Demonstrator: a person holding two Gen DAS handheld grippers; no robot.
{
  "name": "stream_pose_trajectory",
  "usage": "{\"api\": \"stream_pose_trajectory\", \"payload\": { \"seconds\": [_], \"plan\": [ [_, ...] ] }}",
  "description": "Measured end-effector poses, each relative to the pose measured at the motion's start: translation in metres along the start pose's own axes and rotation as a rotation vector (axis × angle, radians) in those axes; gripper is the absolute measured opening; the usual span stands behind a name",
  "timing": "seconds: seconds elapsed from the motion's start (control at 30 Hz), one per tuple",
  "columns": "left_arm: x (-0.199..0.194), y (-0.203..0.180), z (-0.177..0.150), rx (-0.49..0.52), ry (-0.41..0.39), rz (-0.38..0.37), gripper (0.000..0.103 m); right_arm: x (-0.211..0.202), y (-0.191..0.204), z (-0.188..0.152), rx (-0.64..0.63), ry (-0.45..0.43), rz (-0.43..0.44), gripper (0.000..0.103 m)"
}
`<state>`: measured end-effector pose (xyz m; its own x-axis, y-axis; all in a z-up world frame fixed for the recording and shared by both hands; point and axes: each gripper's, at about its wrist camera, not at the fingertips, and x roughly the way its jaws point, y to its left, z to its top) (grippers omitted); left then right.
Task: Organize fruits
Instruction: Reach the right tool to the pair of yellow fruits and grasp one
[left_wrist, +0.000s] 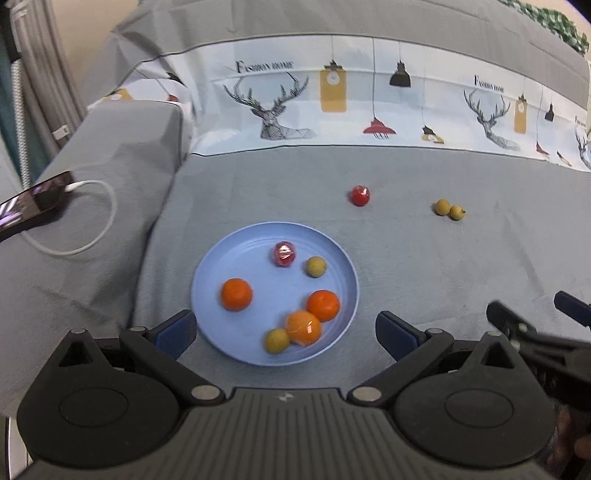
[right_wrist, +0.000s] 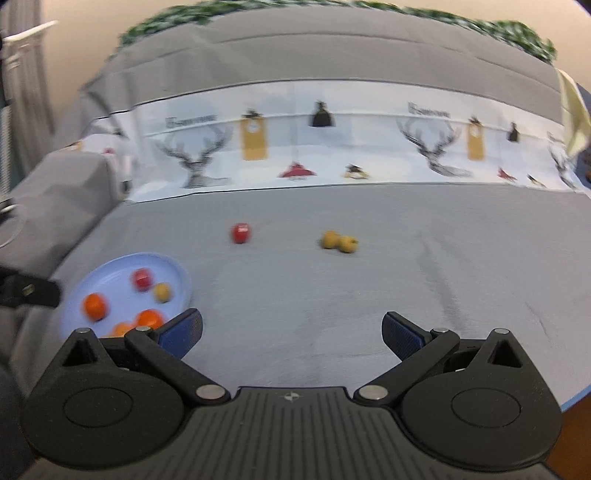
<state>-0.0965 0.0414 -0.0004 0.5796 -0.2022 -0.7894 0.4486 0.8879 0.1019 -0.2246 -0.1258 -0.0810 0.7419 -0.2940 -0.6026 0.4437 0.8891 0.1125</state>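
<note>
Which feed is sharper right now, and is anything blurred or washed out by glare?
Left wrist view is mostly sharp: the red fruit on the grey cover is crisp, though fruit at the blue plate's near edge smears slightly. Right wrist view is motion-blurred throughout; the two yellow fruits streak. Both bend straight lines; no strong glare.

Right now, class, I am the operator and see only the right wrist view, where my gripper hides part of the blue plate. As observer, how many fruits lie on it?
Observer: Six on the plate: three oranges, two yellow-green fruits and one red fruit.
Operator: What does my right gripper hide?
Observer: A yellow-green fruit touching an orange at the near rim.
Operator: What's left of the plate?
Observer: A phone with a white cable on the armrest.
</note>
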Motion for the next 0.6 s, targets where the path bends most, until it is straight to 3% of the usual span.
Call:
{"api": "stream_pose_trajectory", "payload": {
  "seconds": [0.23, 0.6],
  "plan": [
    [0.031, -0.022, 0.02, 0.019, 0.038, -0.007, 0.103, 0.058, -0.028, 0.003, 0.06, 0.03, -0.086, 0.102],
    [0.061, -0.04, 0.036, 0.024, 0.056, -0.008, 0.103, 0.115, -0.048, 0.008, 0.066, 0.035, -0.137, 0.102]
  ]
}}
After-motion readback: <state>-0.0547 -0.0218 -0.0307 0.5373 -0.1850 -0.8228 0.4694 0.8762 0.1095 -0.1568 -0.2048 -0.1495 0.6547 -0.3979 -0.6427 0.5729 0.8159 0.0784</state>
